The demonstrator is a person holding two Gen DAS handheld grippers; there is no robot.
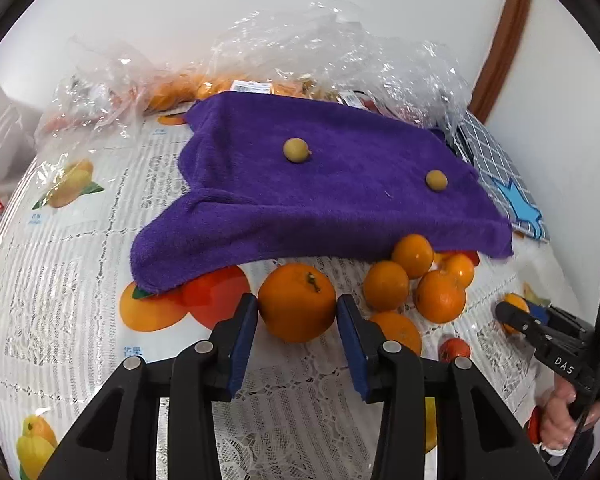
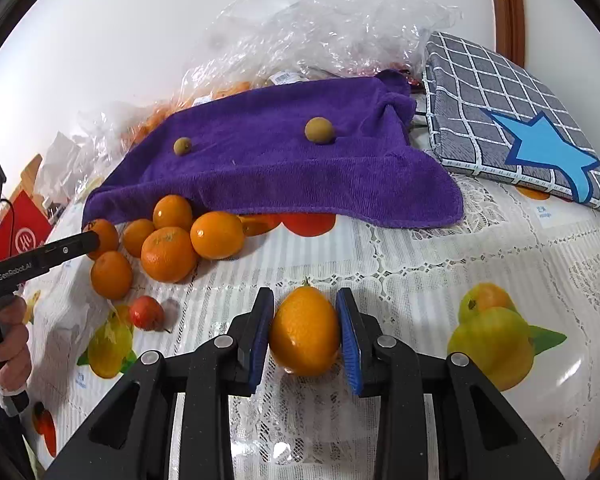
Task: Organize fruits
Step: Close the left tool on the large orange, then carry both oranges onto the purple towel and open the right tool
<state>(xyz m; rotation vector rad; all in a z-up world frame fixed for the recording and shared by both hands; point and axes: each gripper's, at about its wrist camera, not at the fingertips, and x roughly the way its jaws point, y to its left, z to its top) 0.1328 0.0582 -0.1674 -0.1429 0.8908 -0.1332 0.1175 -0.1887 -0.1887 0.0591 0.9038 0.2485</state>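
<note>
My left gripper (image 1: 297, 310) is shut on an orange with a stem (image 1: 297, 302), just in front of the purple towel (image 1: 320, 184). My right gripper (image 2: 305, 330) is shut on another orange (image 2: 304, 332), low over the tablecloth. Two small yellow-green fruits (image 1: 296, 151) (image 1: 436, 180) lie on the towel. A cluster of several oranges (image 2: 168, 254) sits at the towel's front edge, seen in the left wrist view (image 1: 440, 296) too. A small red fruit (image 2: 147, 313) lies near them. The left gripper shows in the right wrist view (image 2: 88, 242), against the cluster.
A fruit-printed lace tablecloth (image 2: 440, 280) covers the table. Crumpled clear plastic bags (image 1: 332, 52) with more oranges lie behind the towel. A grey checked cushion with a blue star (image 2: 512, 128) lies at the right. A red box (image 2: 22, 232) is at the far left.
</note>
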